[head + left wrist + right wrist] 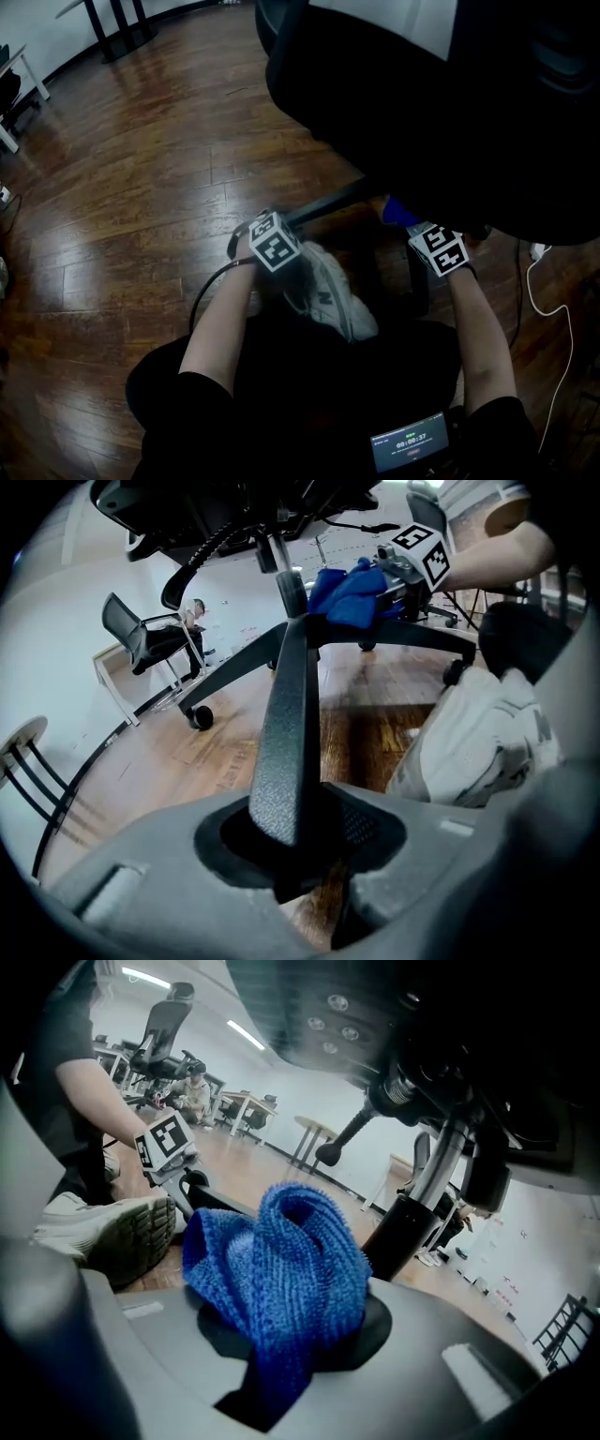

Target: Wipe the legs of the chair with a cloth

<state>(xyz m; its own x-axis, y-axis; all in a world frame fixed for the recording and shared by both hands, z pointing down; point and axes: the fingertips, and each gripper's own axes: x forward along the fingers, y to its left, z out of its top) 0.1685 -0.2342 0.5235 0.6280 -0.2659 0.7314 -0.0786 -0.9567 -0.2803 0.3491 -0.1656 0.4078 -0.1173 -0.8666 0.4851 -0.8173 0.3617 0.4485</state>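
Note:
The black office chair (441, 103) stands over me, its seat filling the top right of the head view. One leg (286, 724) of its star base runs from the hub down between the jaws of my left gripper (300, 855), which are shut on it. That gripper's marker cube (275, 242) sits at the leg's near end (328, 204). My right gripper (291, 1354) is shut on a bunched blue cloth (281, 1274) and holds it by the hub, next to the centre column (412, 1213). From the left gripper view the cloth (349, 594) rests at the hub.
The person's white shoe (328, 291) lies between the two arms, close to the held leg. A white cable (553, 309) trails on the wood floor at right. A caster (199, 717) ends a further leg. Another chair (141, 635) and a stool (23, 752) stand beyond.

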